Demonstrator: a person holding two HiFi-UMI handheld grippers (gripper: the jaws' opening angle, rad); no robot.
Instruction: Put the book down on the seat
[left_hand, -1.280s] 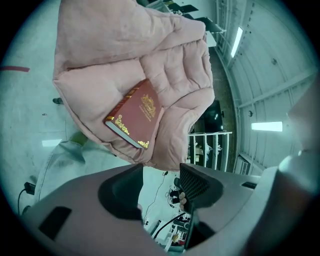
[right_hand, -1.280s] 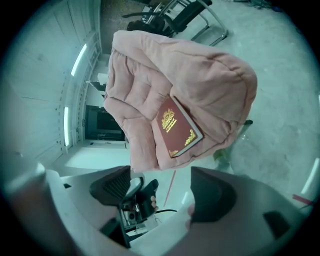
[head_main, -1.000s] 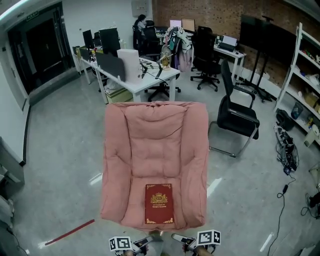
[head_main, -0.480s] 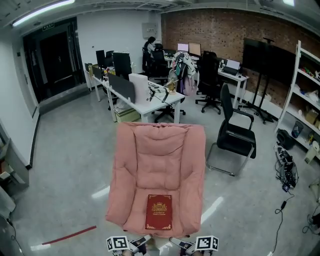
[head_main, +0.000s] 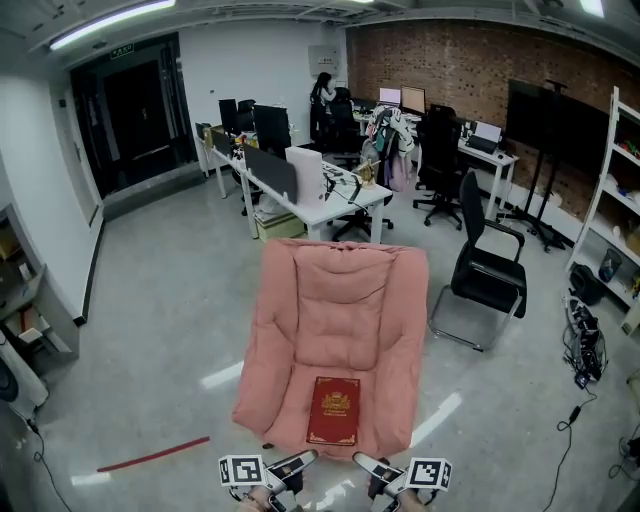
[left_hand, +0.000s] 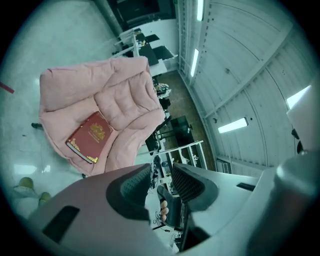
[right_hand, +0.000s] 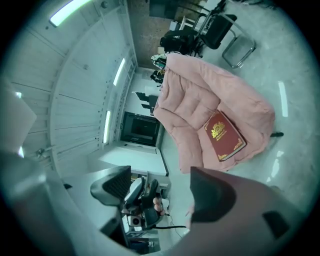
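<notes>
A dark red book (head_main: 334, 410) with a gold crest lies flat at the front of the seat of a pink cushioned armchair (head_main: 340, 300). Both grippers hang at the bottom edge of the head view, short of the chair and apart from the book. My left gripper (head_main: 296, 464) has just been closing its jaws; a narrow gap still shows between them with nothing in it (left_hand: 161, 175). My right gripper (head_main: 368, 467) stands wide open and holds nothing (right_hand: 160, 187). The book (left_hand: 90, 136) (right_hand: 224, 135) shows in both gripper views, well beyond the jaws.
A black office chair (head_main: 490, 275) stands to the right of the armchair. Behind it is a white desk (head_main: 325, 185) with monitors. A red strip (head_main: 152, 454) lies on the floor at the left. Shelves (head_main: 615, 215) and cables (head_main: 585, 350) are at the right.
The view has risen and drawn back, so the armchair looks smaller and farther away. The book has stayed put on the seat. Both grippers remain at the bottom edge with nothing in them.
</notes>
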